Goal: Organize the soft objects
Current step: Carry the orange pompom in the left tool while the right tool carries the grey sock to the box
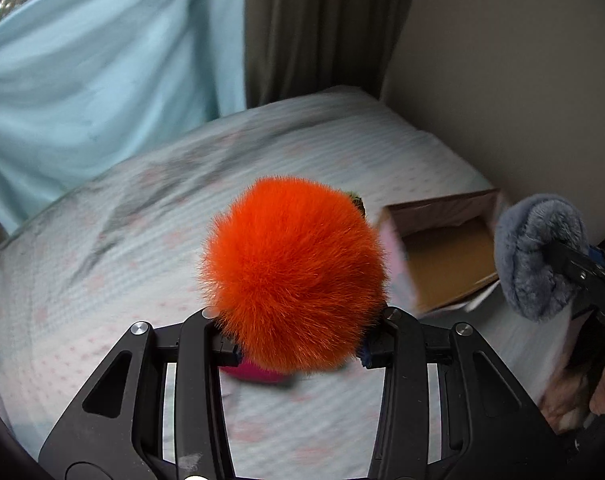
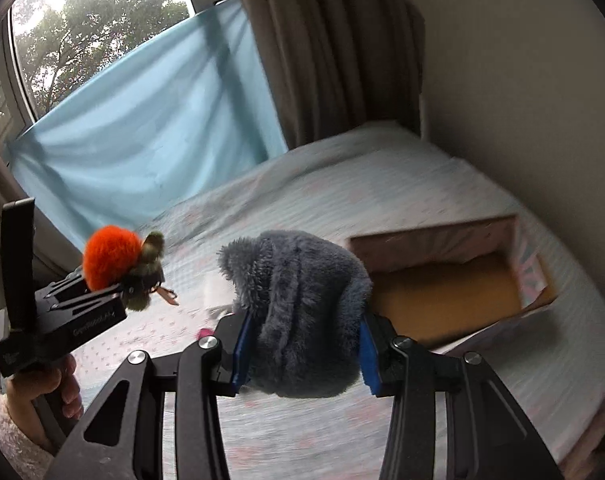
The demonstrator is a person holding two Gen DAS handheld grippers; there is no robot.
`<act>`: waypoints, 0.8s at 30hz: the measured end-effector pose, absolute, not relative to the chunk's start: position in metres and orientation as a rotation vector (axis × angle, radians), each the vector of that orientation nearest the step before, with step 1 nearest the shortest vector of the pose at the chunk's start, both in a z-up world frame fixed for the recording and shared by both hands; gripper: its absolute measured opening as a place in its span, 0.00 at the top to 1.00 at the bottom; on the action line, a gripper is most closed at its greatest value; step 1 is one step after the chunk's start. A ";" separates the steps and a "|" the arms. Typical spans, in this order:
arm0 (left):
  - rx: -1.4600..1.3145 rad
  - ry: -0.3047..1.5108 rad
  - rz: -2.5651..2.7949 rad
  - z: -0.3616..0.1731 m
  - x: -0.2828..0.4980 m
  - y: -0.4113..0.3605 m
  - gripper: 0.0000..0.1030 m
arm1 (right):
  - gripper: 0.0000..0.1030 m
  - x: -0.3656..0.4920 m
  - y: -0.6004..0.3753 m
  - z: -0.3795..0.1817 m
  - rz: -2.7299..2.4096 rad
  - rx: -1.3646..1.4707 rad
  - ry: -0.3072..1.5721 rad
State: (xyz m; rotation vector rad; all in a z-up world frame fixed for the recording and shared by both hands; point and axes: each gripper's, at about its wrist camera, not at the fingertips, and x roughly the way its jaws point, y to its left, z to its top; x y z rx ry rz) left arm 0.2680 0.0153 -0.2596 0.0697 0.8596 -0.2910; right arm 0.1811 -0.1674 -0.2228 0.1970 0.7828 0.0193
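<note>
My left gripper [image 1: 298, 350] is shut on an orange fluffy pom-pom [image 1: 294, 272] with a green furry part [image 1: 356, 199] behind it, held above the bed. It also shows in the right wrist view [image 2: 110, 266] at the left. My right gripper [image 2: 304, 354] is shut on a grey-blue plush item [image 2: 298, 312], also seen at the right of the left wrist view [image 1: 538, 256]. An open cardboard box [image 2: 442, 292] lies on the bed to the right, just beyond the grey plush, and also shows in the left wrist view [image 1: 446, 256].
The bed [image 1: 102, 280] has a pale dotted sheet. A small pink object [image 1: 254, 372] lies on it under the left gripper. A light blue cloth [image 2: 142, 140] and a brown curtain [image 2: 334, 60] hang behind. A beige wall [image 2: 522, 100] borders the bed's right side.
</note>
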 end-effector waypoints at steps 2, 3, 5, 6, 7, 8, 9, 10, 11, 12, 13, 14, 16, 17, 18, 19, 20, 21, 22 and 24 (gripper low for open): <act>0.068 0.868 -0.297 -0.257 0.271 -0.022 0.65 | 0.61 0.187 -0.201 -0.215 0.014 0.189 0.795; 0.060 0.877 -0.303 -0.259 0.274 -0.041 0.65 | 0.61 0.191 -0.221 -0.212 0.008 0.179 0.810; 0.039 0.902 -0.319 -0.265 0.281 -0.076 0.65 | 0.61 0.200 -0.245 -0.214 -0.002 0.163 0.836; 0.034 0.912 -0.324 -0.268 0.284 -0.088 0.65 | 0.61 0.203 -0.260 -0.215 -0.006 0.160 0.852; 0.034 0.927 -0.330 -0.273 0.288 -0.106 0.65 | 0.61 0.206 -0.276 -0.218 -0.010 0.157 0.866; 0.041 0.946 -0.337 -0.281 0.293 -0.129 0.65 | 0.61 0.211 -0.288 -0.221 -0.013 0.153 0.880; 0.046 0.958 -0.343 -0.287 0.297 -0.144 0.65 | 0.61 0.214 -0.302 -0.225 -0.016 0.147 0.897; 0.051 0.971 -0.348 -0.294 0.300 -0.157 0.65 | 0.61 0.217 -0.314 -0.229 -0.018 0.144 0.911; 0.059 0.997 -0.352 -0.306 0.305 -0.174 0.65 | 0.61 0.221 -0.324 -0.235 -0.020 0.144 0.925; 0.065 1.015 -0.354 -0.312 0.308 -0.185 0.65 | 0.61 0.225 -0.334 -0.242 -0.020 0.146 0.943; 0.069 1.037 -0.355 -0.321 0.311 -0.194 0.65 | 0.61 0.229 -0.344 -0.248 -0.021 0.149 0.961; 0.070 1.065 -0.359 -0.333 0.315 -0.206 0.65 | 0.61 0.232 -0.351 -0.254 -0.022 0.153 0.979; 0.068 1.103 -0.368 -0.347 0.322 -0.221 0.65 | 0.61 0.240 -0.365 -0.270 -0.022 0.169 1.016; 0.077 1.132 -0.362 -0.358 0.327 -0.230 0.65 | 0.61 0.244 -0.370 -0.277 -0.023 0.180 1.036; 0.082 1.152 -0.356 -0.365 0.330 -0.235 0.65 | 0.61 0.249 -0.377 -0.285 -0.025 0.192 1.059; 0.084 1.170 -0.351 -0.372 0.334 -0.237 0.65 | 0.61 0.254 -0.382 -0.293 -0.025 0.203 1.079; 0.081 1.191 -0.345 -0.380 0.338 -0.239 0.65 | 0.60 0.261 -0.387 -0.302 -0.024 0.218 1.106; 0.078 1.213 -0.338 -0.388 0.342 -0.240 0.65 | 0.60 0.264 -0.392 -0.308 -0.025 0.225 1.121; 0.076 1.227 -0.333 -0.394 0.346 -0.241 0.65 | 0.60 0.268 -0.395 -0.313 -0.027 0.229 1.134; 0.079 1.242 -0.322 -0.403 0.350 -0.242 0.65 | 0.59 0.278 -0.400 -0.326 -0.027 0.240 1.160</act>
